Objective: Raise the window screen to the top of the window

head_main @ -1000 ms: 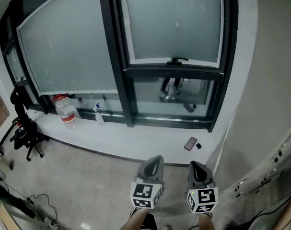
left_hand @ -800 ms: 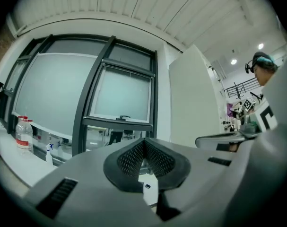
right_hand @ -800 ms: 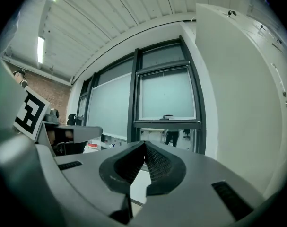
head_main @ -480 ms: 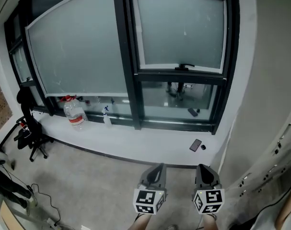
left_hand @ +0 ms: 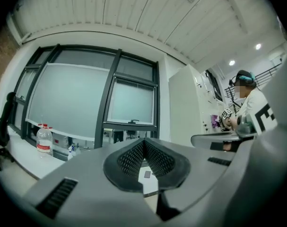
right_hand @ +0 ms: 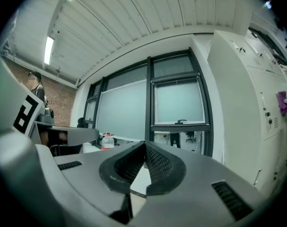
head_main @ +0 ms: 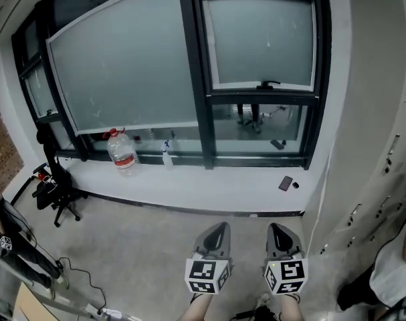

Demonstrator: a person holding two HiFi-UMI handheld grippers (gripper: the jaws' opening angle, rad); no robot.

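The left gripper point(head_main: 215, 231) and right gripper point(head_main: 281, 233) are side by side low over the floor, each with its jaws pressed together at the tips and nothing between them. Well ahead, the window screen point(head_main: 263, 39) covers the upper part of the right-hand pane, above a clear strip of glass. A water bottle point(head_main: 123, 154), spray bottle point(head_main: 166, 156) and phone point(head_main: 285, 183) sit on the white sill point(head_main: 209, 186).

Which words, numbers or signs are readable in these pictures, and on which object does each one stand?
No text is readable in any view.
Water bottle: red label, print too small to read.
Spray bottle: too small to read.
Left cube and right cube: black-and-white square patterns only, no letters.
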